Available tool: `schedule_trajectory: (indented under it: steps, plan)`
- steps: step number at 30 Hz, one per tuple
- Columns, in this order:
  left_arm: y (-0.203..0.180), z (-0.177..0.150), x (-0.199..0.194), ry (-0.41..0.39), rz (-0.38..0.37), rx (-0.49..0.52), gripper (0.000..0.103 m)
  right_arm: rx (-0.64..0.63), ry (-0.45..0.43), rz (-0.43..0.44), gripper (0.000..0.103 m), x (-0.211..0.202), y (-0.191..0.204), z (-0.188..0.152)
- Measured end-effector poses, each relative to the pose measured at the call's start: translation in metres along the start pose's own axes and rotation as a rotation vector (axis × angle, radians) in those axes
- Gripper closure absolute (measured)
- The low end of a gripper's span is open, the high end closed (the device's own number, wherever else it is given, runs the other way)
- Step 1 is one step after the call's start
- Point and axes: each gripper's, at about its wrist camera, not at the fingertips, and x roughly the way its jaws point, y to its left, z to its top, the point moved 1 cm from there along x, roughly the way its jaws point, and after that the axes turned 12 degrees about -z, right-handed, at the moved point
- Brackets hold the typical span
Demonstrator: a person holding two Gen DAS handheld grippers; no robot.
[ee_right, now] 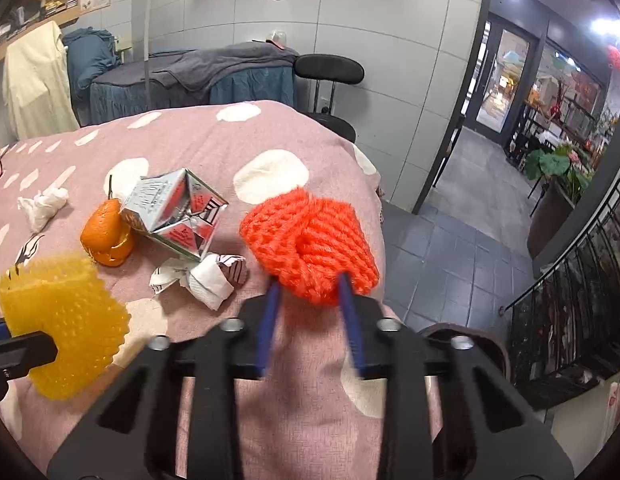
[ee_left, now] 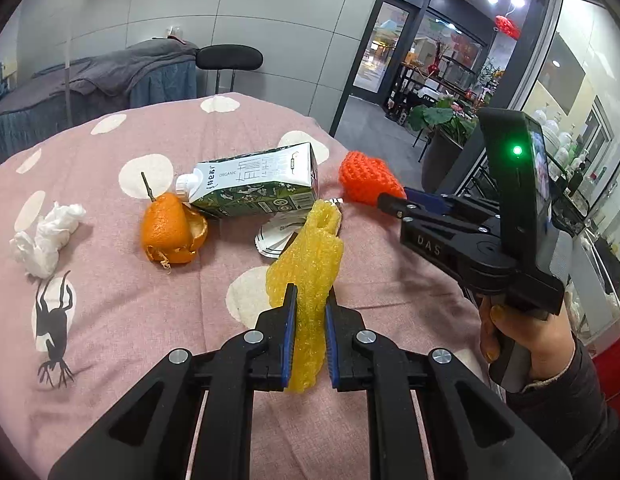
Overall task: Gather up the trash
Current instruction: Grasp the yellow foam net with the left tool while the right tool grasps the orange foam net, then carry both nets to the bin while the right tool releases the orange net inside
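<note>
Both claws are loaded. The left claw is clenched on the yellow net, a foam fruit sleeve; its blue pads press the lower half, and the upper half stands free above the bed. The right claw grasps the orange net at its near edge, at the right side of the bed; the bulk of the net projects beyond the fingertips.

Handling, as judged from appearance:
- Foam nets: very light, soft, springy. They compress under the pads and may slip out if the grip relaxes. Hold near the middle of the sleeve, not at a thin edge.
- Carton: lies on its side at the centre of the bed, spout to the left. Light if empty, with smooth coated faces that could slide. Take hold across the narrow body.
- Peel: just left of the carton, touching the spout end. Limp and brittle at its edges. Grip the domed part or the stem end.
- Tissue: far left, well apart from the rest. Almost weightless and fully compressible. Pinch the centre of the wad.
- Wrapper: crumpled paper, just near of the carton. Thin and light. Pinch a raised fold.

No bin is visible in either view.
</note>
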Motion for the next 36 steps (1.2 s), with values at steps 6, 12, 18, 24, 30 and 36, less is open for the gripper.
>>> schedule_trajectory:
  steps: [6,12,18,24,30,36]
  plan:
    - [-0.002,-0.003,0.004,-0.009,-0.017,0.007,0.09,0.07,-0.041,0.004,0.087,-0.025,-0.017,-0.016]
    - [-0.022,-0.003,0.001,-0.041,-0.058,0.05,0.09,0.179,-0.049,0.001,0.087,-0.052,-0.049,-0.039]
    - [-0.037,0.002,0.006,-0.05,-0.124,0.068,0.09,0.277,-0.033,-0.021,0.087,-0.071,-0.086,-0.072]
    - [-0.06,0.0,0.022,-0.02,-0.172,0.106,0.09,0.354,0.001,-0.074,0.087,-0.079,-0.12,-0.105]
    - [-0.089,-0.001,0.037,0.008,-0.21,0.167,0.09,0.413,0.044,-0.127,0.086,-0.077,-0.149,-0.133]
    - [-0.118,0.0,0.055,0.047,-0.256,0.223,0.09,0.476,0.122,-0.157,0.087,-0.054,-0.171,-0.161]
